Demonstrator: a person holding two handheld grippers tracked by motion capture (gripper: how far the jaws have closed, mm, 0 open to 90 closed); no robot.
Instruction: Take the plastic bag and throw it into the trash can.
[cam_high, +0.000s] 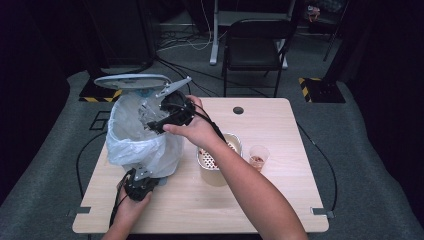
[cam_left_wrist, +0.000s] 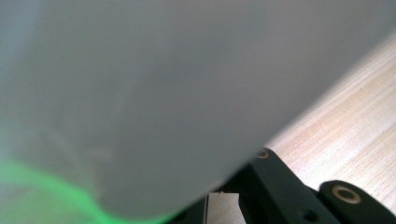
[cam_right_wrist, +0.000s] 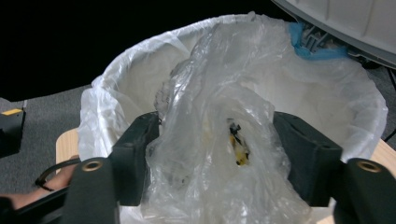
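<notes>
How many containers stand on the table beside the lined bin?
2. A metal pot stands just right of the bin, partly behind the person's right forearm; a clear plastic cup stands right of the pot. Others may be hidden behind the bin.

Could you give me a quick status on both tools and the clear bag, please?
Right tool over lined bin, jaws apart around clear bag. Left tool shut, at bin's base. Nothing blocking the bin mouth.

table (cam_high: 280, 200): bin (cam_high: 145, 145); metal bowl (cam_high: 217, 162); plastic cup (cam_high: 258, 157)

Blurred white bin liner (cam_left_wrist: 154, 93) against the left gripper's (cam_left_wrist: 224, 205) camera
</notes>
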